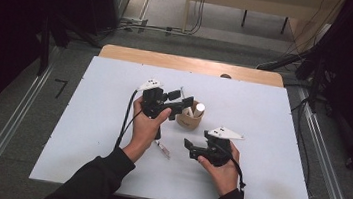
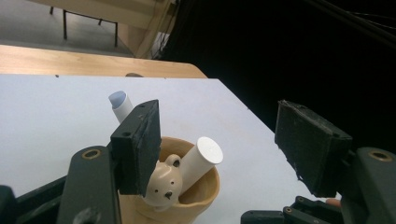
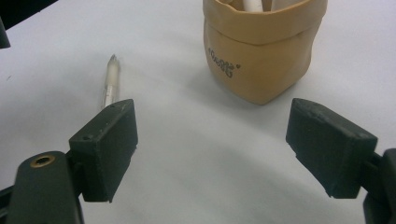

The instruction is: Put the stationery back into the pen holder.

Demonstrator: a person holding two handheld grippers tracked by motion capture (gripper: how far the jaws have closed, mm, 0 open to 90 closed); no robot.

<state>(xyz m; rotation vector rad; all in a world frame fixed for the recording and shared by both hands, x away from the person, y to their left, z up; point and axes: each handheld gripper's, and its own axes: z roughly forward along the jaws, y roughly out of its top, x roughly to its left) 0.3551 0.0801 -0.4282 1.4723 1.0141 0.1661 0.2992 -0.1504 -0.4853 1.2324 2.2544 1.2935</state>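
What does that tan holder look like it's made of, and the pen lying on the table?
The tan holder looks like soft matte silicone or leatherette: its rim is rolled over and its wall sags. The pen seems to be translucent plastic, with a frosted pale barrel; its tip could be metal.

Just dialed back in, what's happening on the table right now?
A person is putting pens into a tan holder on the white table. The left gripper hangs over the holder with open jaws, nothing between them; two white pens stand inside. The right gripper waits open, near one loose pen lying on the table.
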